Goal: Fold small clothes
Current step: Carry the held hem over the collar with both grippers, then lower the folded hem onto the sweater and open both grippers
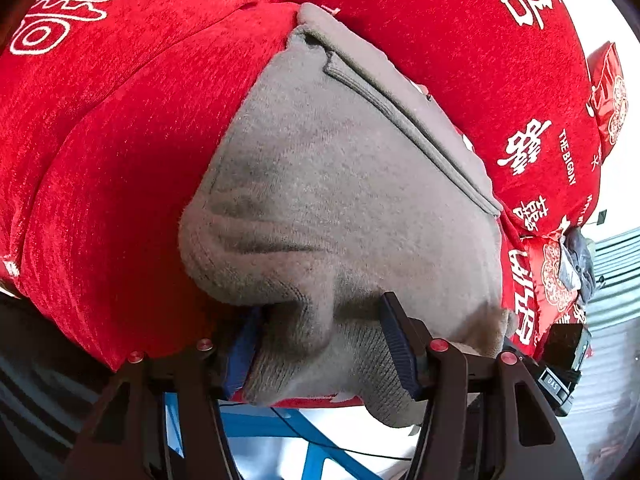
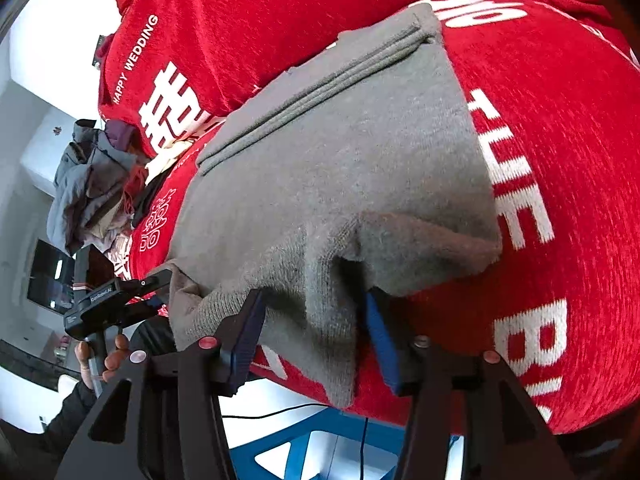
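Grey knit garment (image 1: 340, 184) lies folded on red blanket (image 1: 120, 168) with white lettering, near edge drooping over front. Left gripper (image 1: 320, 344) and right gripper (image 2: 312, 336) both spread open, blue pads straddling hanging cloth folds, not pinching. Heap of clothes (image 2: 92, 184) off to side.

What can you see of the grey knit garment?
The grey knit garment looks like soft, fuzzy knitwear with a ribbed band along its far edge. It lies folded on the red printed cover, its near edge hanging over the front. That edge sits loosely between both open tongs, left and right.
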